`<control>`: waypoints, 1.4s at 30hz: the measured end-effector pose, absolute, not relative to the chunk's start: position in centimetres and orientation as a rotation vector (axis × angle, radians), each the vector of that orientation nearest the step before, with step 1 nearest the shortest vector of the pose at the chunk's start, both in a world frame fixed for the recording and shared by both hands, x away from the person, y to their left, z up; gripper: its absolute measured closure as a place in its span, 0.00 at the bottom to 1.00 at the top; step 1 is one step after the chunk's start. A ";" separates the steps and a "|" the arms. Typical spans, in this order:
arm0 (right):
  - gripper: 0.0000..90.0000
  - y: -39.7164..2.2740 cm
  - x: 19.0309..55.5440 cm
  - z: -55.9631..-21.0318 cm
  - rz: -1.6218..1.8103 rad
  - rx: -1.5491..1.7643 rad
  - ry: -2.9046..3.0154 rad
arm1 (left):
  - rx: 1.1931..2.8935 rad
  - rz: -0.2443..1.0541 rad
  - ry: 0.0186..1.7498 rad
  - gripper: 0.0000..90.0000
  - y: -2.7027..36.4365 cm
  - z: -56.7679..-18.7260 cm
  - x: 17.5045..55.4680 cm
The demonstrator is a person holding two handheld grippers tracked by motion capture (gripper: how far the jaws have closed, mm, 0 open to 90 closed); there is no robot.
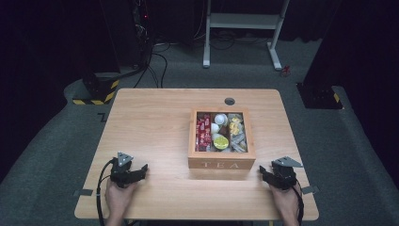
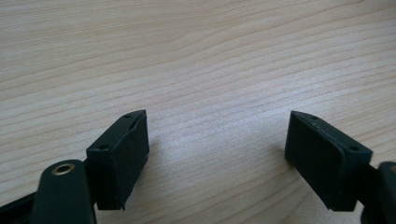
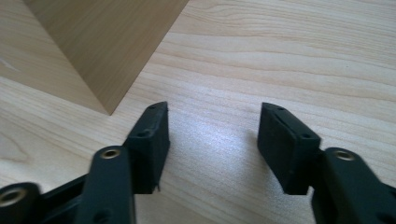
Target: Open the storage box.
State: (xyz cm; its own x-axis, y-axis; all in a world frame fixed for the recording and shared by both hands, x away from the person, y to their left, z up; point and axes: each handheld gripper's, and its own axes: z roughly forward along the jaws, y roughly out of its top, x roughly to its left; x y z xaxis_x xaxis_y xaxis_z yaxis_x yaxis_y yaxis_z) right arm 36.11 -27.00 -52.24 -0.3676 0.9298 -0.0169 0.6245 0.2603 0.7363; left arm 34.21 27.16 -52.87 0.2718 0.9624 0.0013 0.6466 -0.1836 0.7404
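tea box (image 1: 221, 164): wooden, stiff, probably hefty, so grab the side walls
left claw (image 1: 141, 168): spread, empty, on tabletop (image 1: 150, 122)
right claw (image 1: 261, 171): spread, empty, beside box corner

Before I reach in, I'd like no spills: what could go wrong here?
1. The right hand-held gripper rests, jaws open, close to the tea box corner; a careless swing could knock it.
2. The box is open and packed with sachets; reaching in might drag neighbours out.
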 end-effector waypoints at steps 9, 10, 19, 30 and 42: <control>0.65 -26.8 35.7 -52.2 0.900 1.430 2.057 | 1.914 0.642 1.448 0.24 27.2 -52.9 34.2; 0.68 -26.7 35.7 -52.1 0.905 1.433 2.060 | 1.914 0.642 1.447 0.24 27.2 -52.9 34.2; 0.74 -26.2 35.0 -51.8 0.956 1.406 2.101 | 1.910 0.641 1.448 0.24 27.1 -52.9 34.2; 0.81 -25.0 34.1 -51.2 1.004 1.336 2.174 | 1.910 0.640 1.448 0.24 27.1 -52.9 34.2; 0.87 -22.3 33.5 -50.8 1.063 1.253 2.280 | 1.910 0.639 1.448 0.24 27.2 -52.9 34.2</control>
